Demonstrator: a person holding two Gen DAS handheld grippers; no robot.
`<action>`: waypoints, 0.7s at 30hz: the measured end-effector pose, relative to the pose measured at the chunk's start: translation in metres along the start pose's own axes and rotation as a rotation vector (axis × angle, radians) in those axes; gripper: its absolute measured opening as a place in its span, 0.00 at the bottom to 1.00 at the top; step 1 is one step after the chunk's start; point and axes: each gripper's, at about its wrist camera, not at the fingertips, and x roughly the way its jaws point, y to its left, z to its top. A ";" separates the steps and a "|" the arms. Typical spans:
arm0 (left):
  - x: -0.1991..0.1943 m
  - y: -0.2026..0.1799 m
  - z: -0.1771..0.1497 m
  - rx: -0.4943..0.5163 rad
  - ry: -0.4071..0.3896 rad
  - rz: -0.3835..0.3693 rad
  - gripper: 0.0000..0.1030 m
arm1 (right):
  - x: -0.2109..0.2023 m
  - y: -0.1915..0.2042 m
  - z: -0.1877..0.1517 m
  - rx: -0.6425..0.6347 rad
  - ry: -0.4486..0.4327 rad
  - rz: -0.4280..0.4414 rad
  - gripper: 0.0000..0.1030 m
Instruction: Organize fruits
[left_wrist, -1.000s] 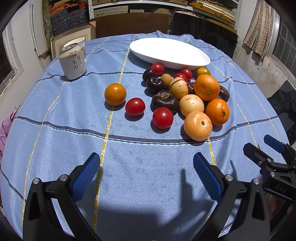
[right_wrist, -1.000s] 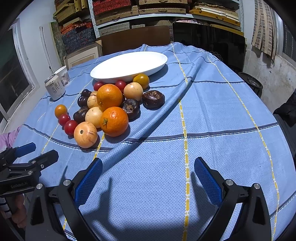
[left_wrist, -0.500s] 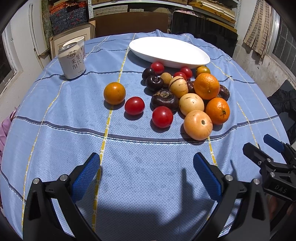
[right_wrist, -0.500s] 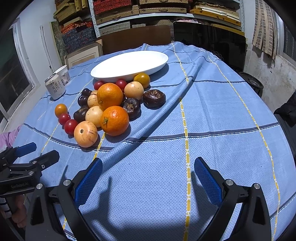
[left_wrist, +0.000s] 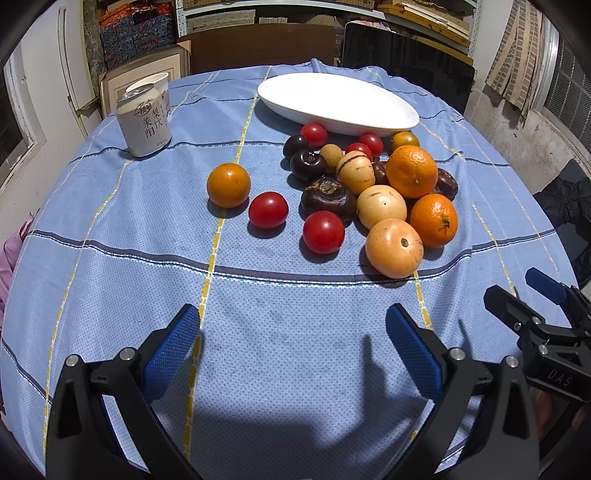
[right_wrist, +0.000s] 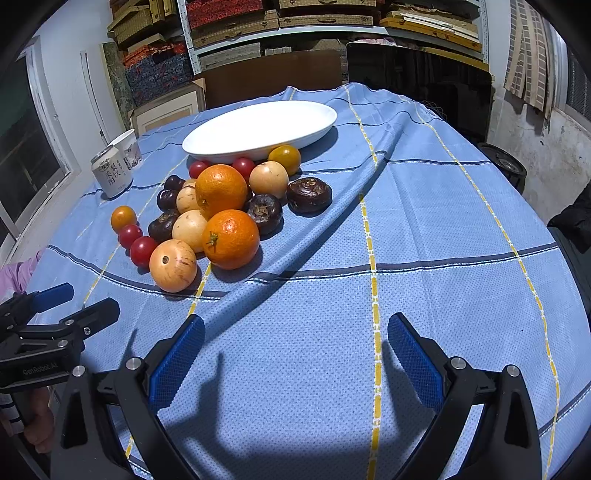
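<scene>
Between your two wide-spread tools lies only bare cloth: the left gripper and the right gripper both stand fully parted with nothing between their blue ribbed pads, hovering low over the near part of the blue checked tablecloth. Beyond them the pile of mixed fruit sits mid-table: two large oranges, pale yellow round fruits, dark brown ones and red cherry tomatoes, several touching. A small orange tomato lies apart to the left of the heap. Behind the heap, with the rearmost fruits just beside its rim, is the white oval ceramic dish, with no fruit in it, so by my judgement sorting has not begun. Because the round fruits lean on one another, pulling one out could set its neighbours rolling. A raised fold in the cloth runs diagonally past the fruit and could snag a low finger. The white drink can partly hides a paper cup behind it, and you cannot see the fruits buried under the oranges.
</scene>
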 end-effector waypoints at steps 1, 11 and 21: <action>0.000 0.000 0.000 0.000 0.000 0.001 0.96 | 0.000 0.000 0.000 0.001 0.000 0.000 0.97; 0.003 0.013 0.002 -0.019 0.005 0.006 0.96 | 0.005 0.016 0.012 -0.093 -0.005 0.004 0.97; 0.012 0.033 0.011 -0.025 0.006 0.010 0.96 | 0.039 0.040 0.039 -0.243 0.060 -0.023 0.63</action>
